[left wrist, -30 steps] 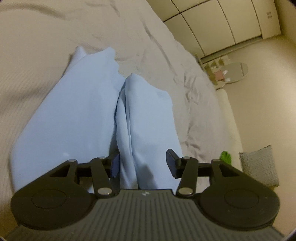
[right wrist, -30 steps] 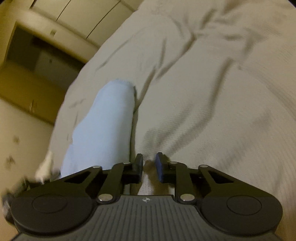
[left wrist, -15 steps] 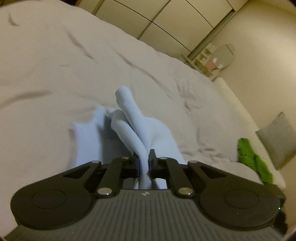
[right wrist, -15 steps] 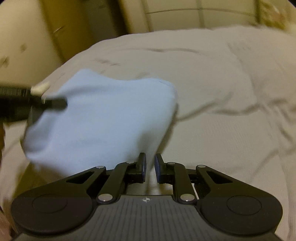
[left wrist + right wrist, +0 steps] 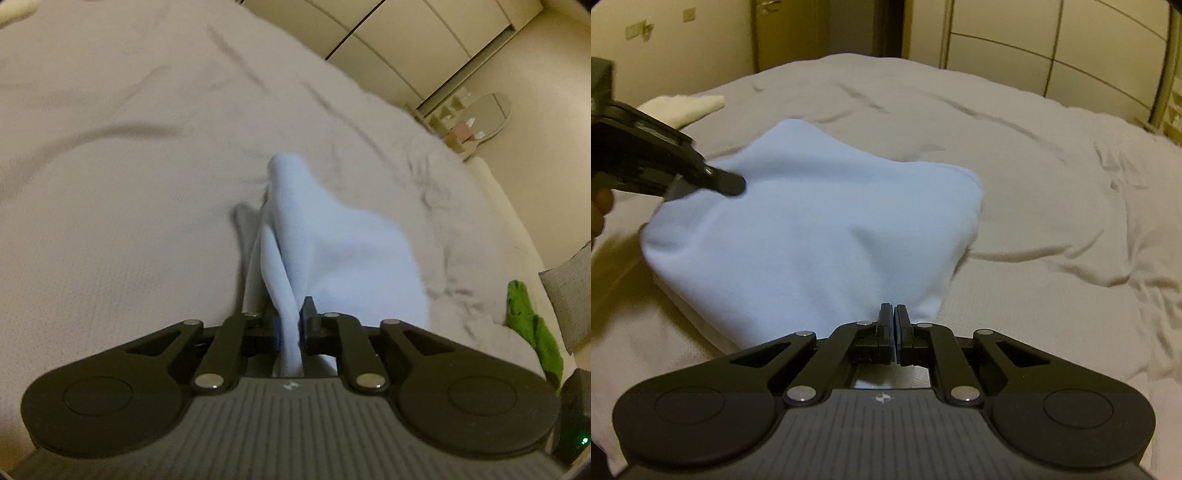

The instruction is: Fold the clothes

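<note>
So we had the left gripper clamped down on a bunched-up edge of the light blue garment, fingers squeezed tight with the fabric pinched between them. From that wrist view the cloth rose off the grey bedspread in a ridge and spread out to the right, draping down onto the bed. A green cloth lay near the bed's far right edge, next to a grey cushion.

Over on the right wrist view, the right gripper had its jaws pressed together at the near corner of the garment; a bit of blue showed behind the fingers, so we were gripping the cloth there too. Both grippers pointed roughly level across the bed. The left gripper came in from the left side of that view, pinching the opposite edge, so the garment hung stretched between the two, lifted above the bedspread. Something white lay on the bed behind it, too blurry to tell what.
</note>
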Action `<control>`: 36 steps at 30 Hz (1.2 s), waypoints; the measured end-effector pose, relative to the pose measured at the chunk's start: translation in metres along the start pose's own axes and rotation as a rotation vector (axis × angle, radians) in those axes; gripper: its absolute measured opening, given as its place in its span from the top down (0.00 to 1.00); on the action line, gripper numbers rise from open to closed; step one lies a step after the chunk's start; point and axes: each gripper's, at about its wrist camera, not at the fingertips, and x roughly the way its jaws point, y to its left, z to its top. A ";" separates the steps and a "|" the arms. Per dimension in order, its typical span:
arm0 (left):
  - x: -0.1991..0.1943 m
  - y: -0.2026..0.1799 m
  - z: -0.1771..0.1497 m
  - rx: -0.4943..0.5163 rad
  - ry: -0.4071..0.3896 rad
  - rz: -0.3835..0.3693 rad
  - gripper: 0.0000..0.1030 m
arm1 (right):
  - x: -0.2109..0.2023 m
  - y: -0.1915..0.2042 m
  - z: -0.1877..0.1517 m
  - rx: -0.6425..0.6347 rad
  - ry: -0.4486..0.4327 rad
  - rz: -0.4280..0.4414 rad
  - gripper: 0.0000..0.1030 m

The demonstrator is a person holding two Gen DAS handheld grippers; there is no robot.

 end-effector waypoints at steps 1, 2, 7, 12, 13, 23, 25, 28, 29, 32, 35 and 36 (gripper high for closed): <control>0.001 0.004 -0.001 -0.021 0.002 -0.005 0.88 | -0.002 0.002 -0.004 -0.014 -0.004 -0.007 0.89; -0.004 0.004 -0.002 -0.031 -0.008 -0.009 0.87 | -0.006 0.003 -0.007 -0.013 -0.012 -0.011 0.89; -0.057 -0.017 -0.015 0.036 -0.129 0.128 0.82 | -0.025 -0.047 -0.019 0.341 -0.075 0.154 0.87; -0.075 -0.059 -0.043 0.188 -0.143 0.127 0.82 | -0.043 -0.104 -0.049 0.765 -0.150 0.333 0.63; -0.074 -0.067 -0.049 0.220 -0.138 0.123 0.82 | -0.049 -0.104 -0.051 0.767 -0.170 0.333 0.63; -0.045 -0.069 -0.082 0.233 -0.044 0.223 0.96 | -0.058 -0.038 -0.053 0.328 -0.110 0.224 0.64; -0.053 -0.075 -0.078 0.255 -0.048 0.239 0.96 | -0.062 -0.044 -0.045 0.323 -0.106 0.224 0.63; -0.065 -0.083 -0.064 0.330 -0.074 0.251 0.95 | -0.068 -0.055 -0.034 0.337 -0.129 0.221 0.63; -0.067 -0.088 -0.057 0.351 -0.083 0.254 0.93 | -0.069 -0.056 -0.028 0.334 -0.139 0.217 0.63; -0.056 -0.097 -0.034 0.385 -0.091 0.256 0.93 | -0.062 -0.059 -0.006 0.319 -0.151 0.192 0.63; -0.032 -0.098 -0.013 0.408 -0.068 0.291 0.93 | -0.045 -0.051 0.021 0.316 -0.137 0.139 0.63; -0.022 -0.096 -0.007 0.408 -0.051 0.311 0.93 | -0.040 -0.047 0.027 0.323 -0.126 0.120 0.63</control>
